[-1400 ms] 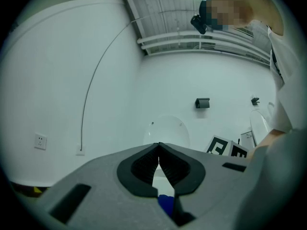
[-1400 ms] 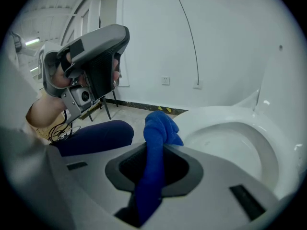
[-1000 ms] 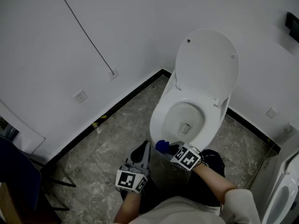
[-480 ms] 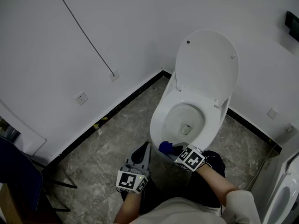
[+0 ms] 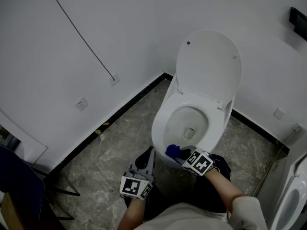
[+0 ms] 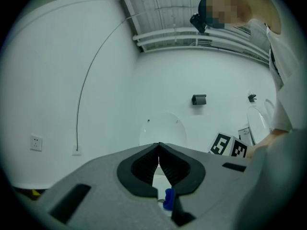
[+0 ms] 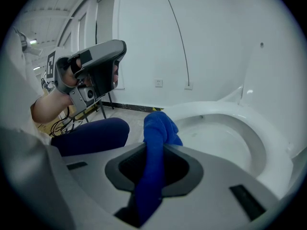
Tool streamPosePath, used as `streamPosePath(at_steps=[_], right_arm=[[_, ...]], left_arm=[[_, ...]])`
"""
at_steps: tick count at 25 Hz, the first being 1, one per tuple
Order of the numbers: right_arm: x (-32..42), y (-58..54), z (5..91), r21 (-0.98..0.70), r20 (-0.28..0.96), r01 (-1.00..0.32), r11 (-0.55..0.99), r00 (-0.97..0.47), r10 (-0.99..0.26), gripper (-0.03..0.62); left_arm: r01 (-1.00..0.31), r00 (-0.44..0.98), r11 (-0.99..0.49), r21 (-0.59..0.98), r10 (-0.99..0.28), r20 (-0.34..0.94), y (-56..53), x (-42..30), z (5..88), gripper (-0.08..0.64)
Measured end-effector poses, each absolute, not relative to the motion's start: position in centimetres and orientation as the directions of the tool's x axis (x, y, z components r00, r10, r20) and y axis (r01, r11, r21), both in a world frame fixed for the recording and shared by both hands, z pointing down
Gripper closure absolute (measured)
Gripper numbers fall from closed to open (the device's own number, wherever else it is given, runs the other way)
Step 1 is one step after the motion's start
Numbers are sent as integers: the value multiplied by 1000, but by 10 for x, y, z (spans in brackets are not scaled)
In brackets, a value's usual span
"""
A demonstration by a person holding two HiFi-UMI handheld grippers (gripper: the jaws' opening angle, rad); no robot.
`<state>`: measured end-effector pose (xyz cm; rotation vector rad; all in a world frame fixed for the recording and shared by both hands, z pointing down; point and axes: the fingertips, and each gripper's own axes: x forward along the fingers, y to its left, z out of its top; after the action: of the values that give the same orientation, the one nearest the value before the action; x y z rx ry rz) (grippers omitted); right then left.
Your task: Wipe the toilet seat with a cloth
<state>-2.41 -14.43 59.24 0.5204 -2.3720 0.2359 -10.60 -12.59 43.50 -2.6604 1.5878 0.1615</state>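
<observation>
A white toilet stands with its lid (image 5: 208,61) raised and its seat (image 5: 162,123) down over the bowl. My right gripper (image 5: 181,153) is at the seat's near front rim, shut on a blue cloth (image 5: 172,150) that rests on that rim. The right gripper view has the cloth (image 7: 160,126) bunched between the jaws of that gripper (image 7: 154,153), with the seat (image 7: 271,147) curving off to the right. My left gripper (image 5: 146,158) hovers over the floor just left of the bowl, shut and empty. The left gripper view shows its tips (image 6: 159,146) touching, and the lid (image 6: 163,128) beyond.
The toilet sits in a corner between two white walls with a black baseboard (image 5: 120,111). A socket (image 5: 81,102) and a thin cable (image 5: 79,35) are on the left wall. Dark metal legs (image 5: 60,189) stand at the left. Another white fixture (image 5: 293,200) is at the right edge.
My right gripper and the blue cloth have slid a little to the right along the seat's front rim. The left gripper has hardly moved.
</observation>
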Motion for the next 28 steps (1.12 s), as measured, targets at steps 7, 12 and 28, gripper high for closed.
streamPosePath(at_steps=[7,12,28], right_arm=[[-8,-152,595,-38,670,-462,886,-670,-320,528],[0,-157,594,-30,670,-476,879,-662,-335,528],[24,-172,596,-39,673,-506,862,-651,-352,528]], left_arm=[[-882,465,-471,28,-878,-112,-126,-106,436,552],[-881,466,-472,28,-878,-109,-128,-103,437,552],[-867,493,-497,23,-865,-94,-132,-89,439,552]])
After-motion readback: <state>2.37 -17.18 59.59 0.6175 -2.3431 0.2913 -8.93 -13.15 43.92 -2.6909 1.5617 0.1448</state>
